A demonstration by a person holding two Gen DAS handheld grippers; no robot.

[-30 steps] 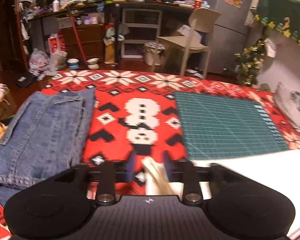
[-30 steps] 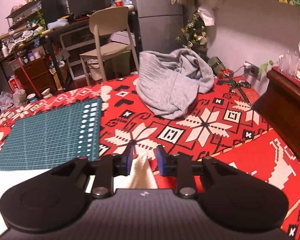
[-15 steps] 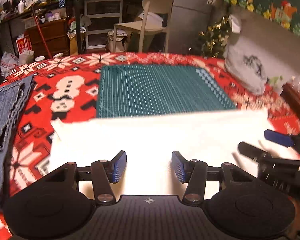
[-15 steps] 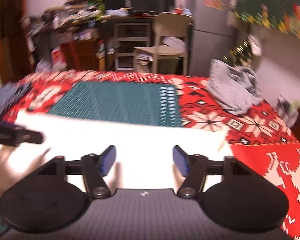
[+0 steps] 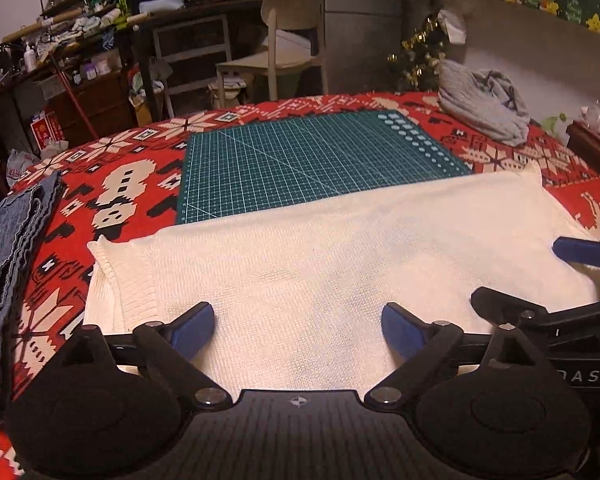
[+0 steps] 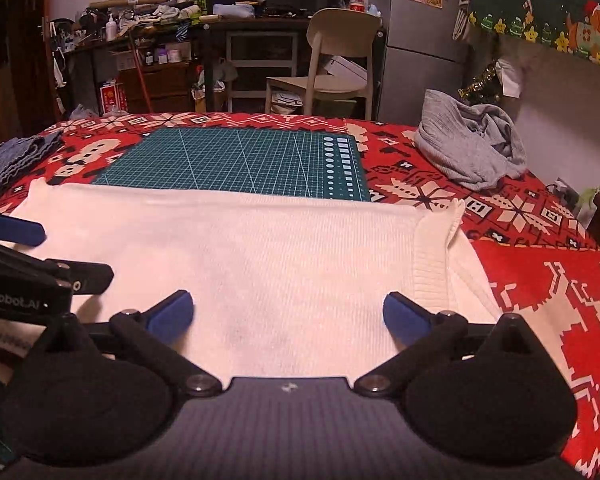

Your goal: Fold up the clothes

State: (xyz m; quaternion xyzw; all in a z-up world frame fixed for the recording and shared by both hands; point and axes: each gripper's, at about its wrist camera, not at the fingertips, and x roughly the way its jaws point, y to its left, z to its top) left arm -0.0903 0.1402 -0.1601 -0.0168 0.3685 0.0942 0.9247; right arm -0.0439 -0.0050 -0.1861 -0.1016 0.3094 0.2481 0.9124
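With both the left gripper [image 5: 298, 330] and right gripper [image 6: 288, 318] opening empty over the flat cream knitted sweater [image 5: 340, 264], we judge the next fold needs its near edge.

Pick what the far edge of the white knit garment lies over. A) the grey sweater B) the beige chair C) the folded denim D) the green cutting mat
D: the white knit garment covers the near edge of the green cutting mat, while the denim and the grey sweater sit apart at either side.
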